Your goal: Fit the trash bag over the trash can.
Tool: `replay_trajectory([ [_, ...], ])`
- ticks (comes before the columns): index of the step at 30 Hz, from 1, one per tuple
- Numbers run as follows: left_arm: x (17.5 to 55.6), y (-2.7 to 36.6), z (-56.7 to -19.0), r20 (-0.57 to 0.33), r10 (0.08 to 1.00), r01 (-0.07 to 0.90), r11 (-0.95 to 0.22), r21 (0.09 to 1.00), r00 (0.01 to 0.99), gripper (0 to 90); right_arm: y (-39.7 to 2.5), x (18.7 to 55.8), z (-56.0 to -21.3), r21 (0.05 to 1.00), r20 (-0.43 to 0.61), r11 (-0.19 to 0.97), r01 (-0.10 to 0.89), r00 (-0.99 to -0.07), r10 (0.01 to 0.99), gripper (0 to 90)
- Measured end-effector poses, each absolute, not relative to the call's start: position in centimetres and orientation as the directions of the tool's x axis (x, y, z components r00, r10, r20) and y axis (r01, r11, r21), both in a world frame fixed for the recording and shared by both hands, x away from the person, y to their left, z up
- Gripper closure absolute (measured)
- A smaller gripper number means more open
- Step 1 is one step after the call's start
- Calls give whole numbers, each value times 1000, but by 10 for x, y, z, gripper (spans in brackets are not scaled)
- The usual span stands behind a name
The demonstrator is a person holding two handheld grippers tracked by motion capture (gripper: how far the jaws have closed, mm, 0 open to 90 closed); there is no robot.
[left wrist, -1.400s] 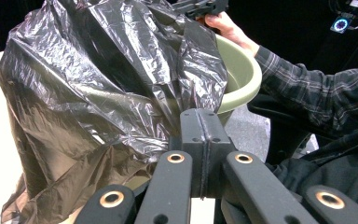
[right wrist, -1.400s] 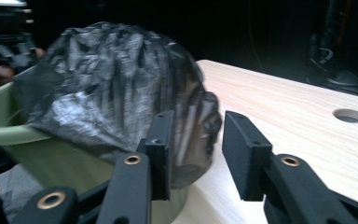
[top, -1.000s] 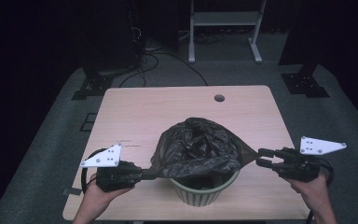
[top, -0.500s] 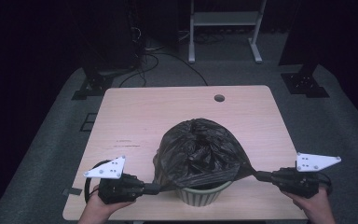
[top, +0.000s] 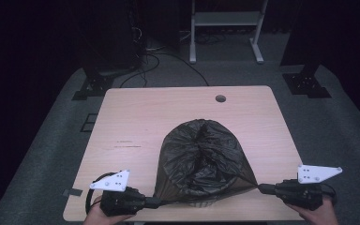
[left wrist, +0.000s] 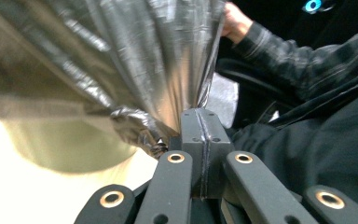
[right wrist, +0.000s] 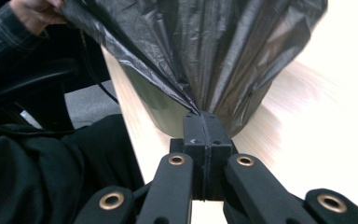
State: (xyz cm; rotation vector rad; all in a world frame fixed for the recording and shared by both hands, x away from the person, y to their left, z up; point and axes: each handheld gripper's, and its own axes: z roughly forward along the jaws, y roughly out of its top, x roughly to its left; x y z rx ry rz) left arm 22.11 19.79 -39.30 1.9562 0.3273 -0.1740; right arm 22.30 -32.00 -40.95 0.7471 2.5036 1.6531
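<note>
Both grippers, left gripper (top: 155,202) and right gripper (top: 262,189), clamp the black bag (top: 204,157), now pulled lower over the green bin (right wrist: 156,105) at the table's (top: 140,122) near edge; lining nearly done.

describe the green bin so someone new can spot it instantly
Start at the wooden table and go to its near edge, midway between the left gripper and right gripper. The green bin sits there under the black trash bag, the bag hiding all but its pale green wall.
</note>
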Motion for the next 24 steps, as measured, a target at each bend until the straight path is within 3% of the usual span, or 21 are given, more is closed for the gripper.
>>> replay_trajectory([
  [9, 241, 203, -426, -322, 193, 374, -395, 839, 927, 897, -318, 240, -435, 832, 259, 350, 431, -859, 442, 900],
  [24, 261, 197, -454, -286, 276, 392, -508, 767, 918, 897, -302, 261, -466, 747, 249, 449, 490, -833, 495, 900],
])
